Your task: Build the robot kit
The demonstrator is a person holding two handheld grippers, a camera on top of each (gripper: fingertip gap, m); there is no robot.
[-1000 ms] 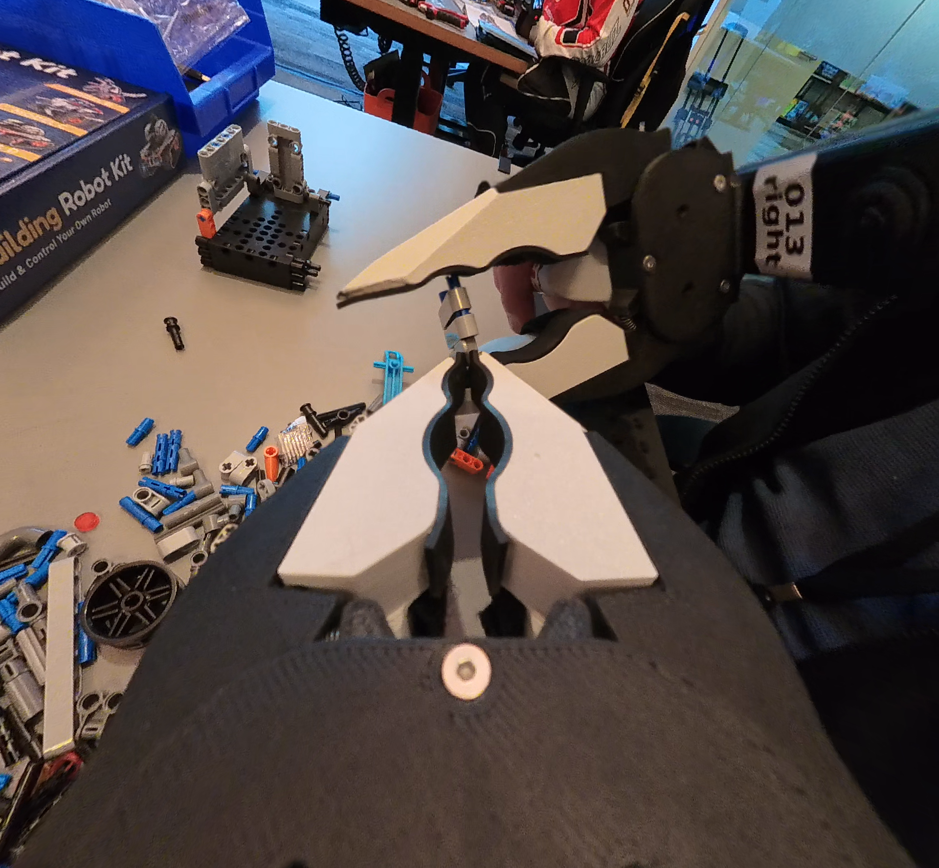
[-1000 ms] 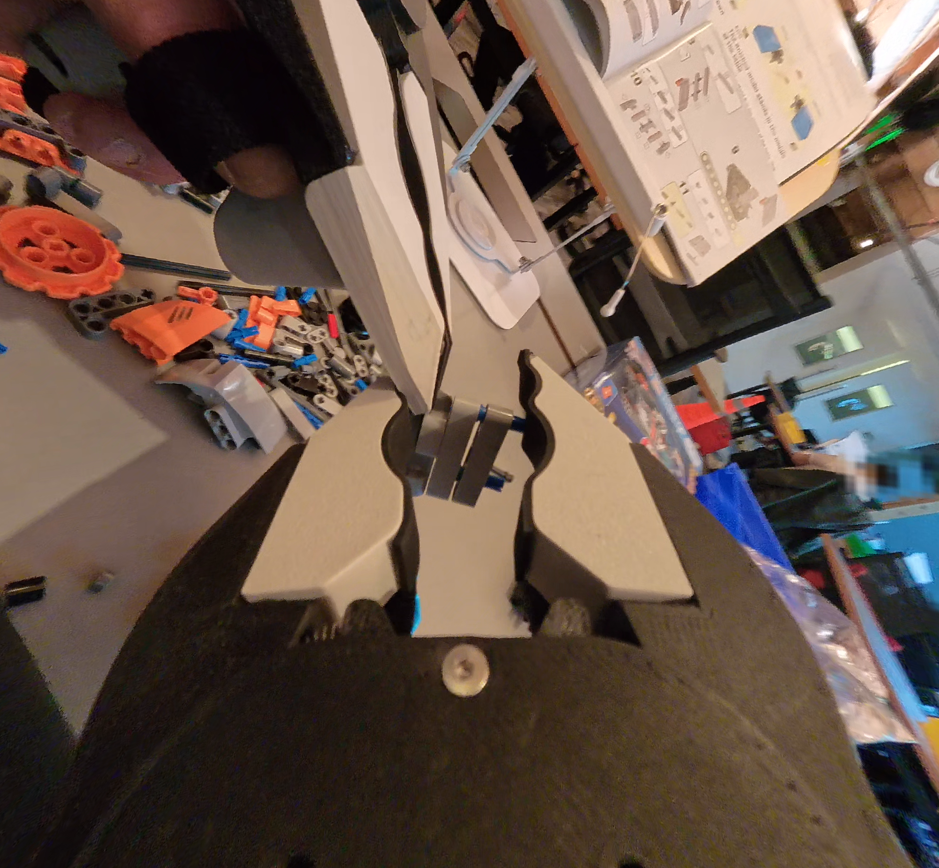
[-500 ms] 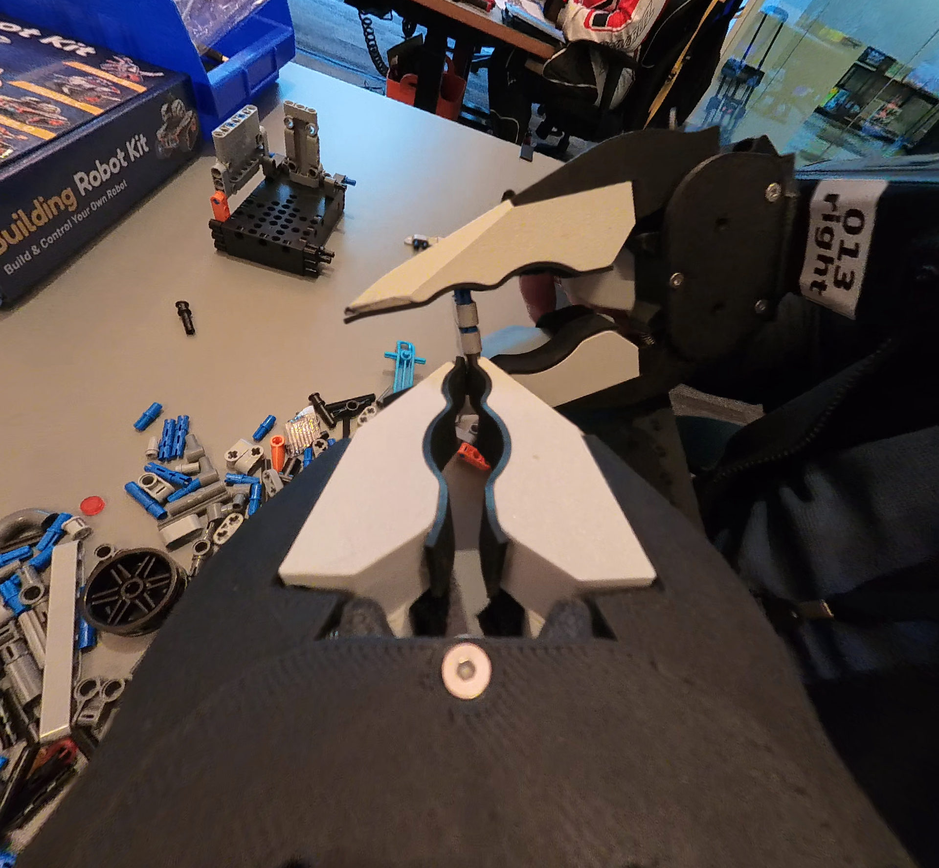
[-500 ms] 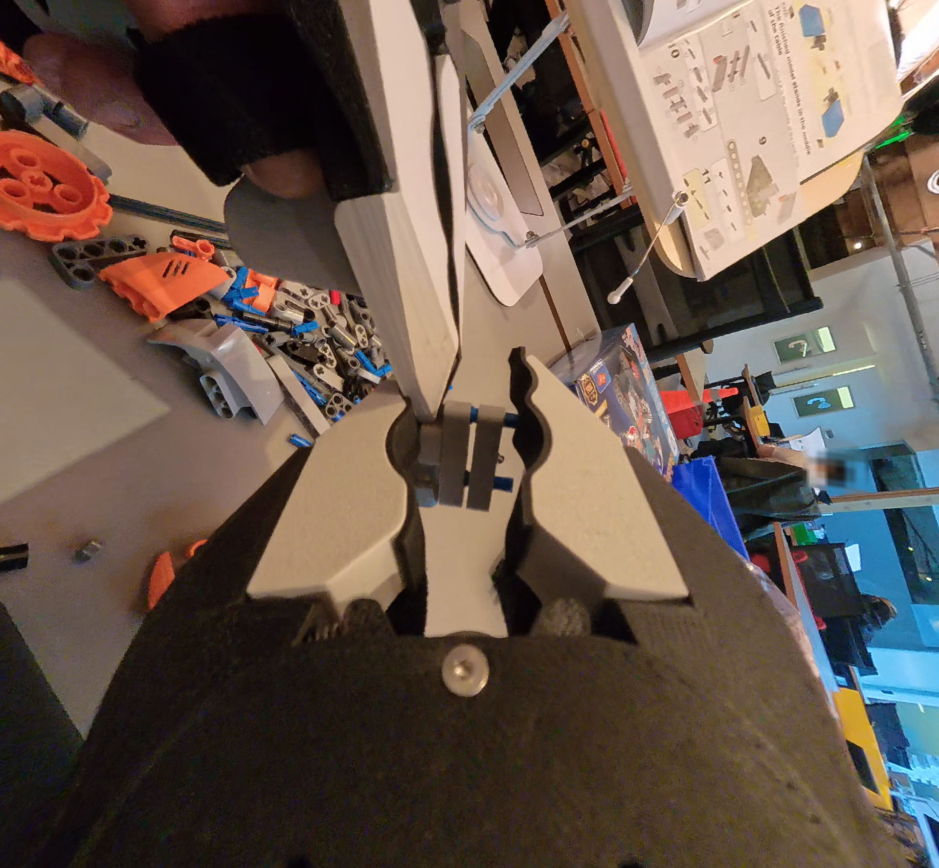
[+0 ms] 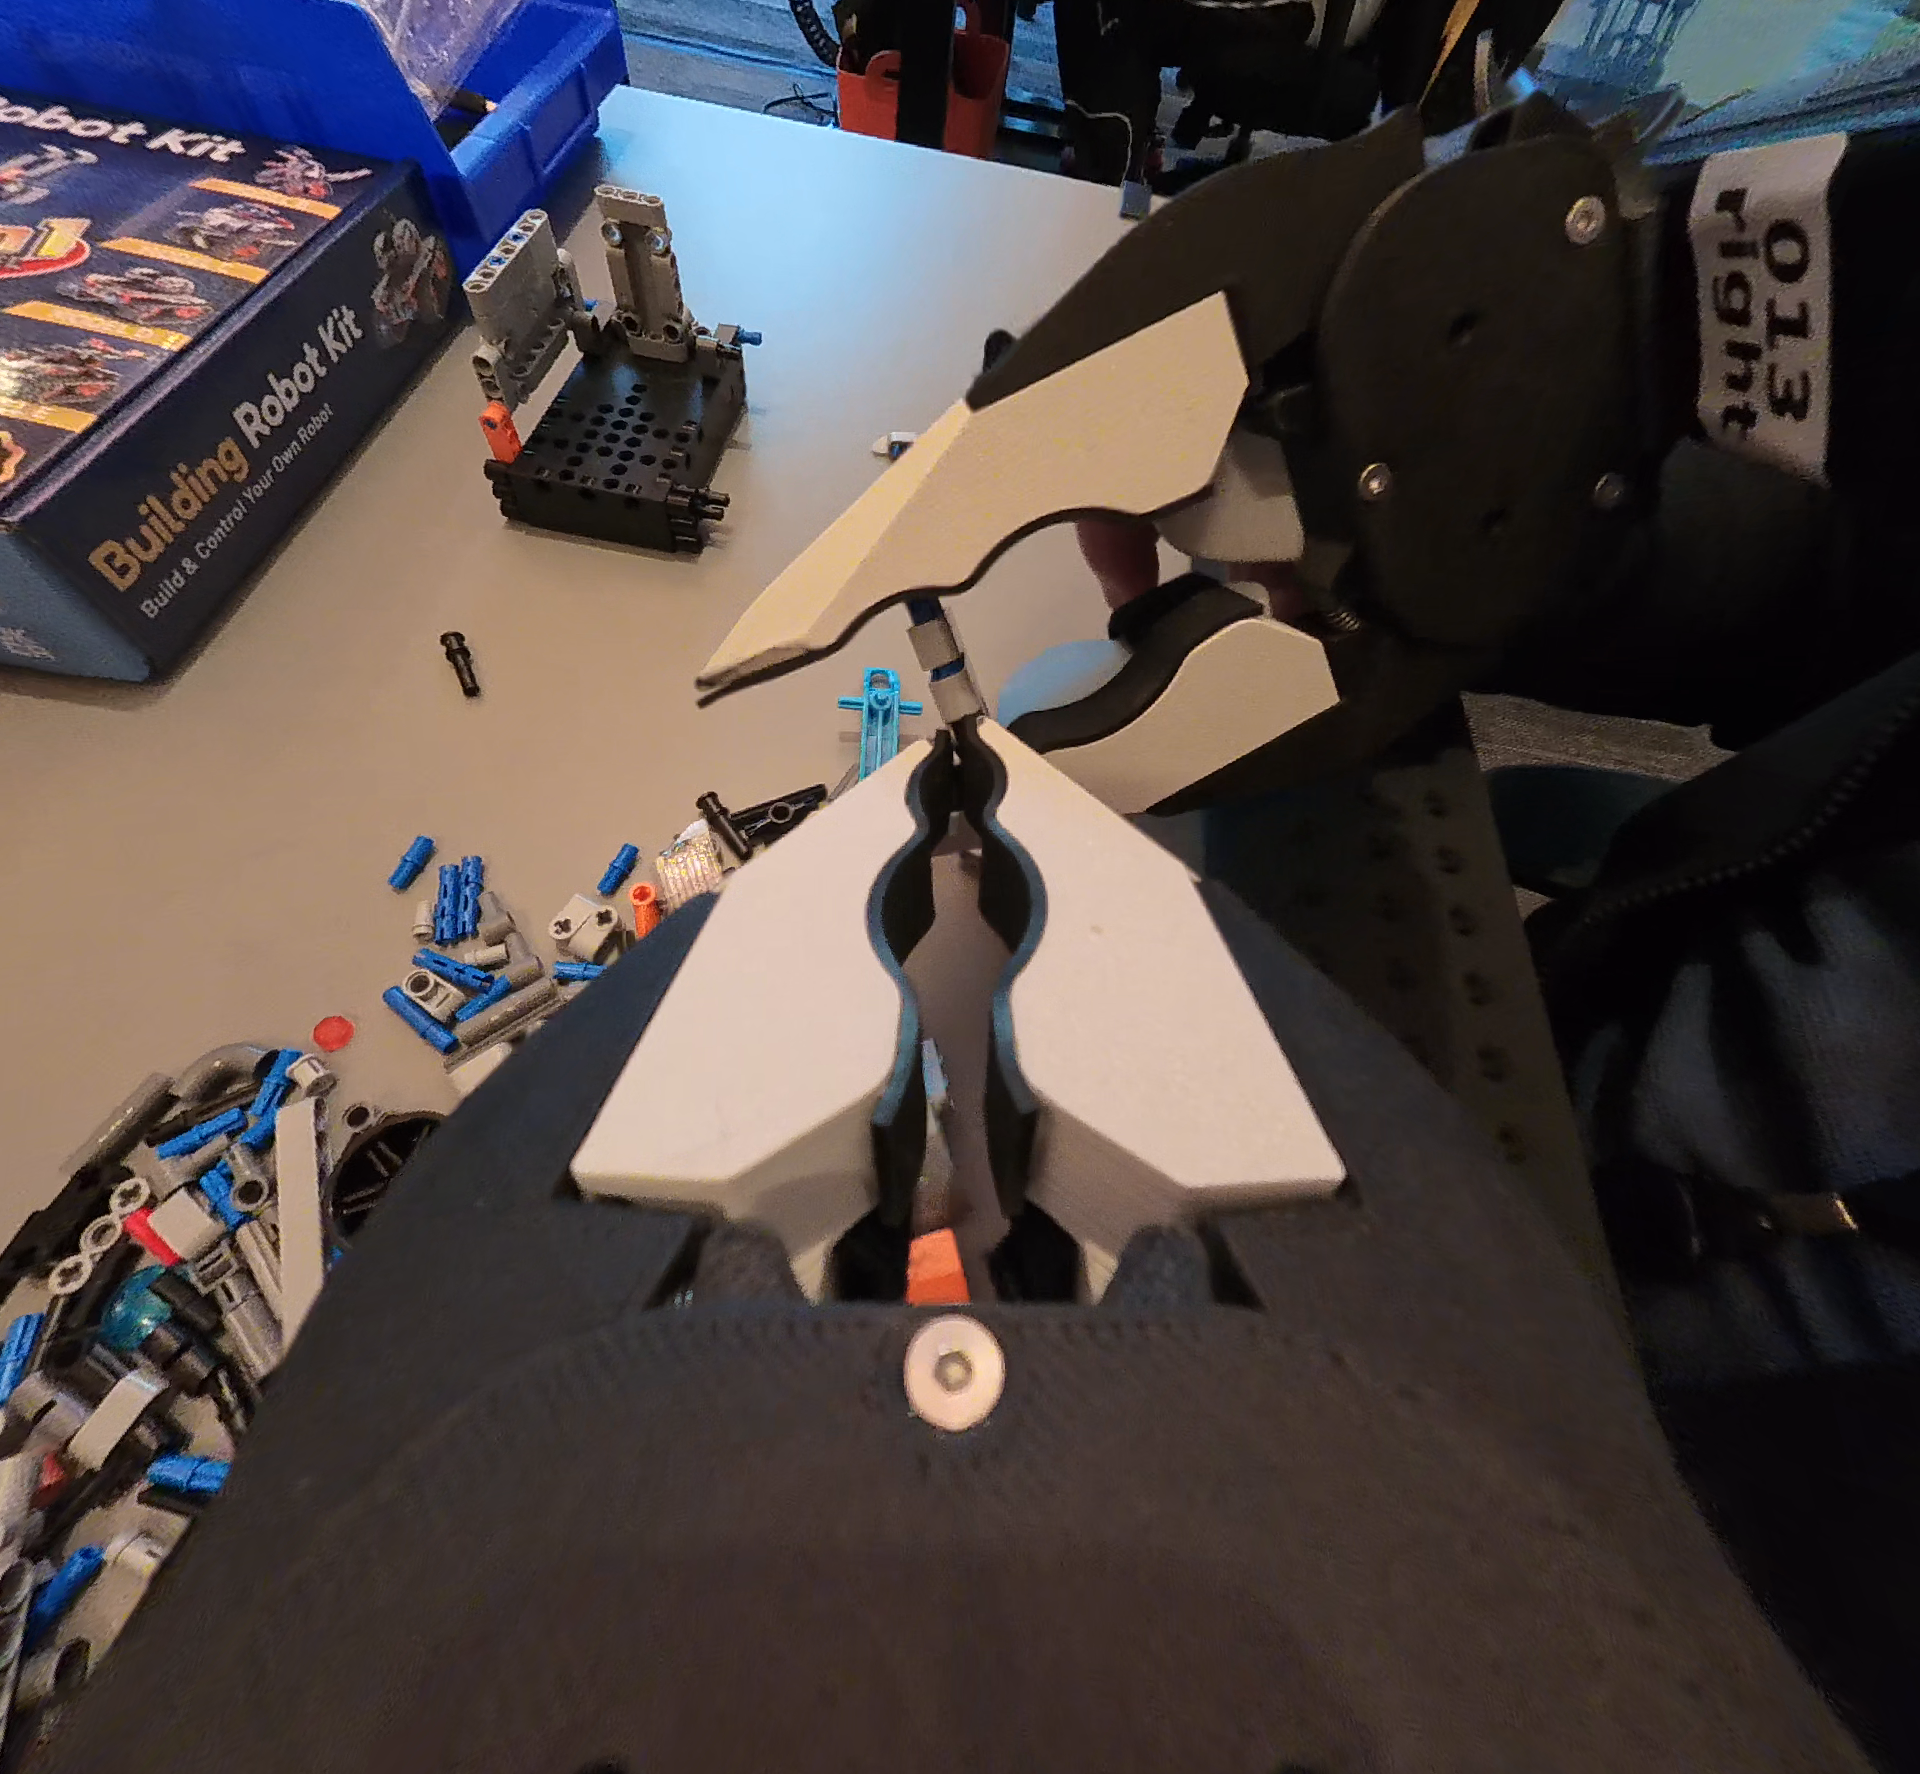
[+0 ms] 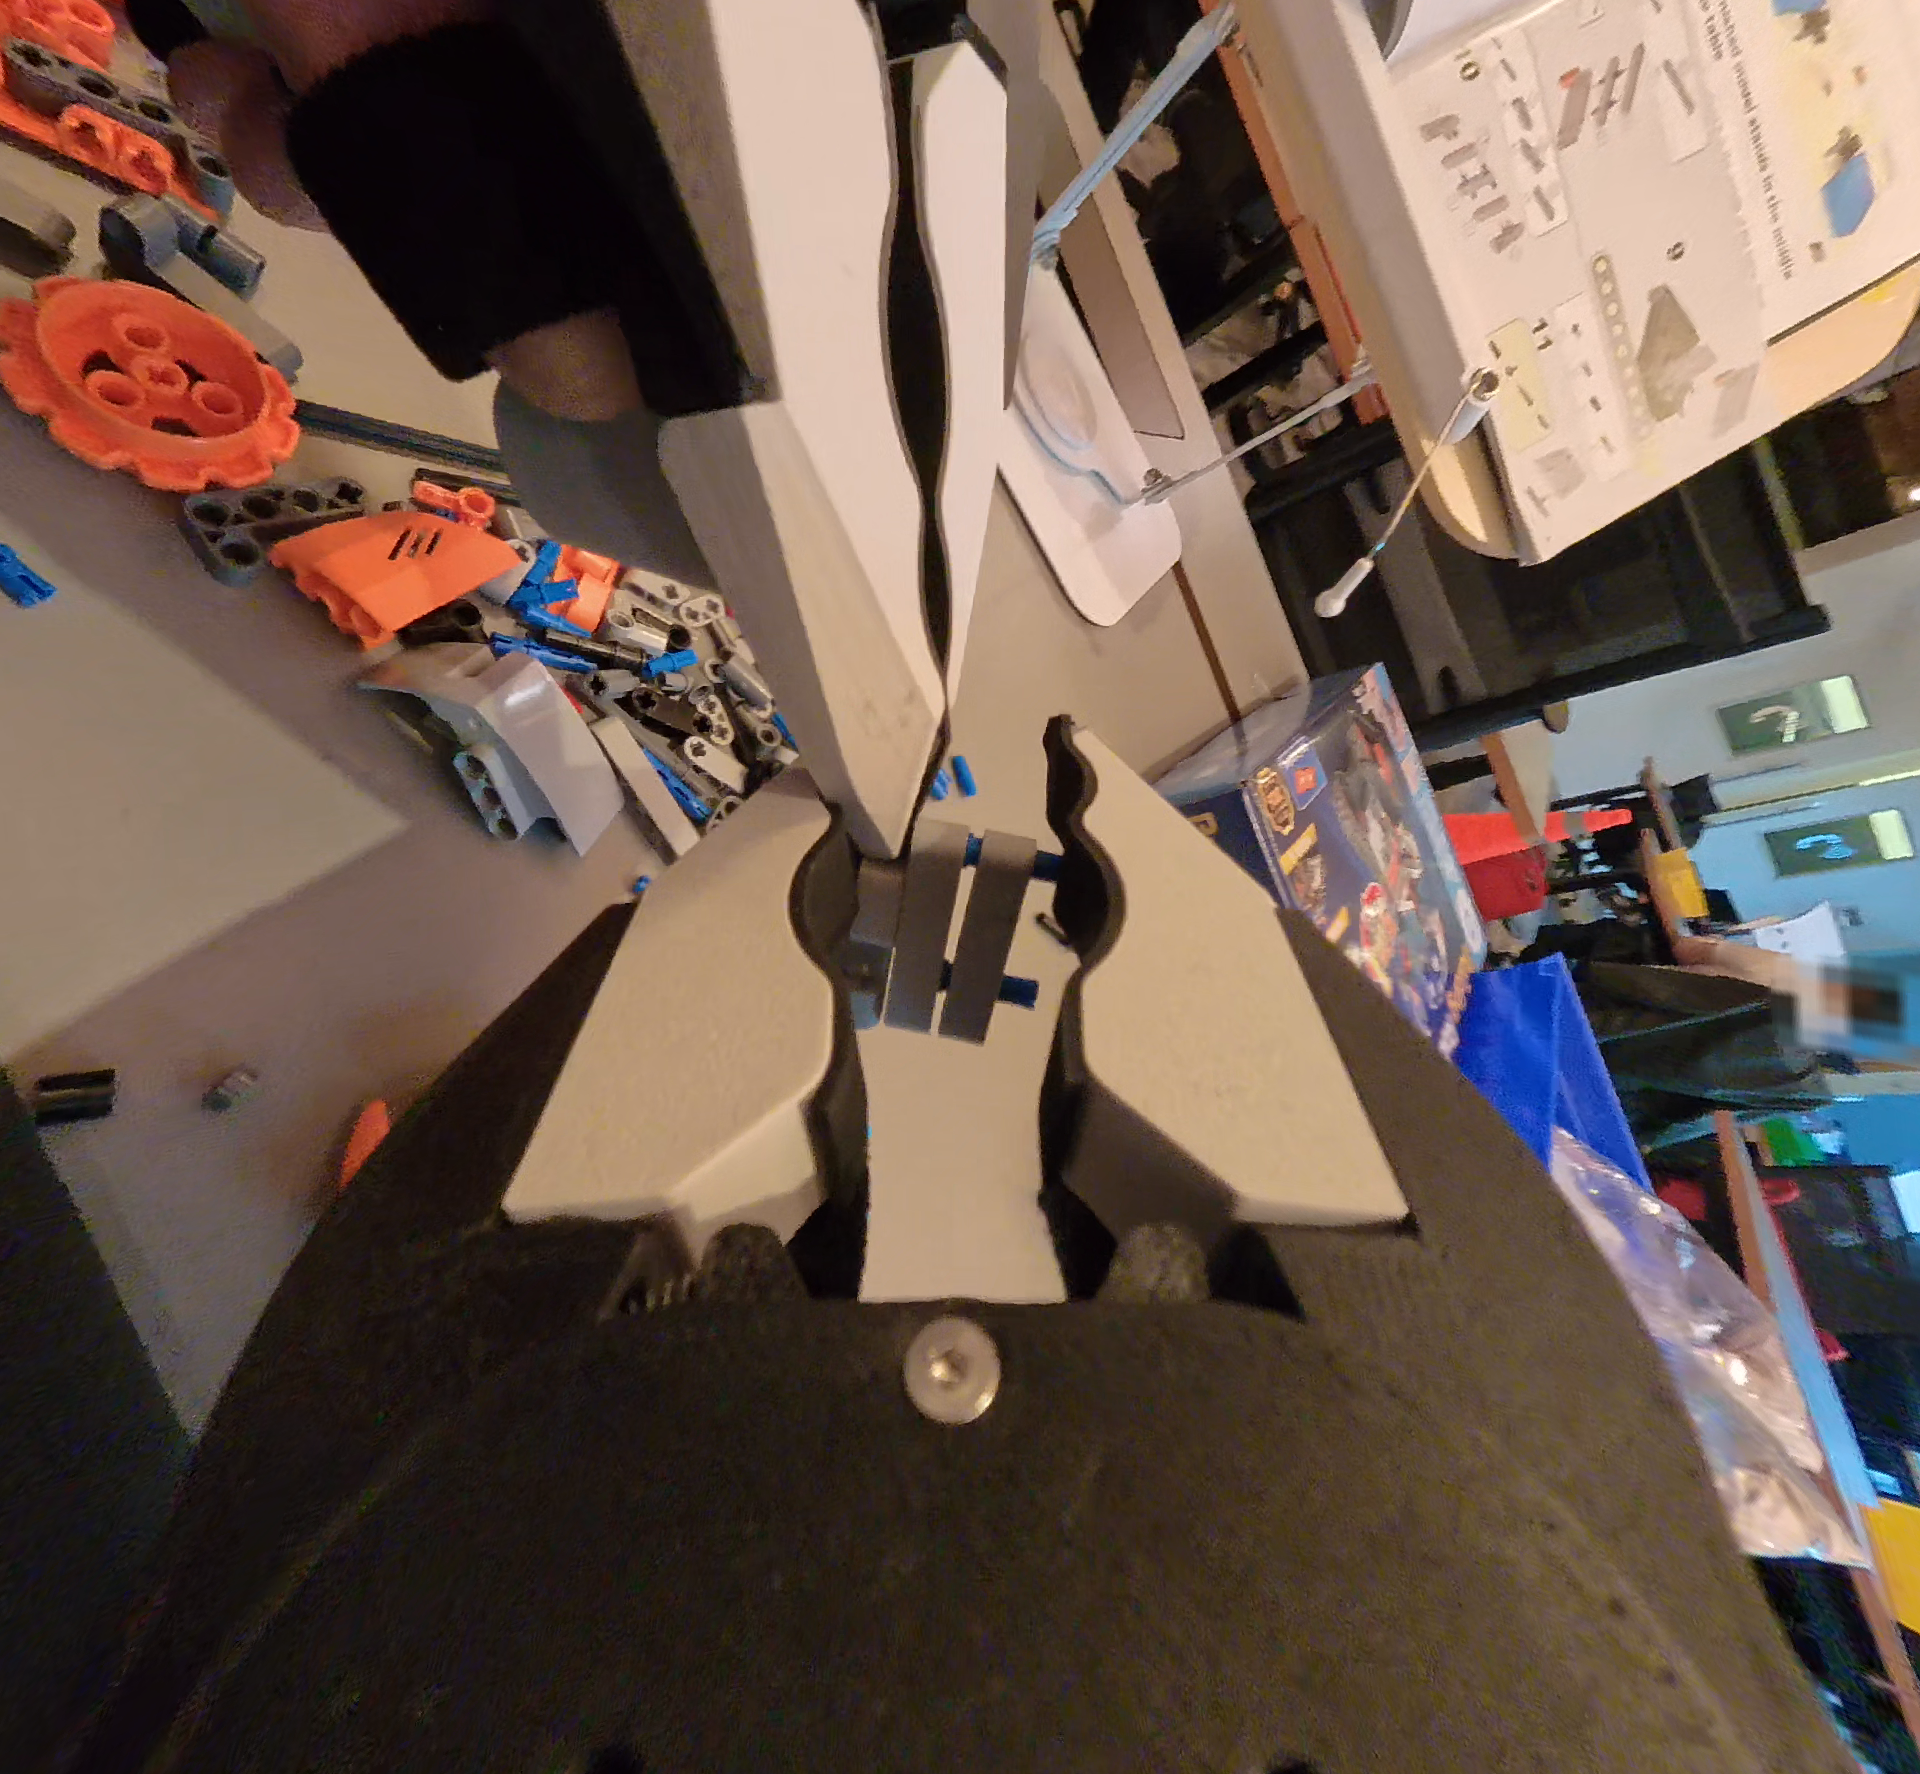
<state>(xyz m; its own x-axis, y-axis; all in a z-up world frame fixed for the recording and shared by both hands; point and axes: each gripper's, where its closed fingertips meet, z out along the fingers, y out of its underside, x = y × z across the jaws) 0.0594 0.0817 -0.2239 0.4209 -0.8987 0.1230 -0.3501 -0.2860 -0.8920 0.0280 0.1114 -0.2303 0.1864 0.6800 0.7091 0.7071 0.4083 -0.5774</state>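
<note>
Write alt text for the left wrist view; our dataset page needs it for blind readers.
The left gripper pinches a small grey-and-blue brick assembly at its fingertips, meeting the right gripper above a grey table. Loose bricks, a black perforated base and a kit box lie left.

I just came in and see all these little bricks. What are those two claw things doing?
A person holds a tool in each hand above the grey table. The left tool pinches a small grey-and-blue brick piece. The right tool straddles that piece; whether it squeezes is unclear. More loose bricks lie scattered below.
</note>
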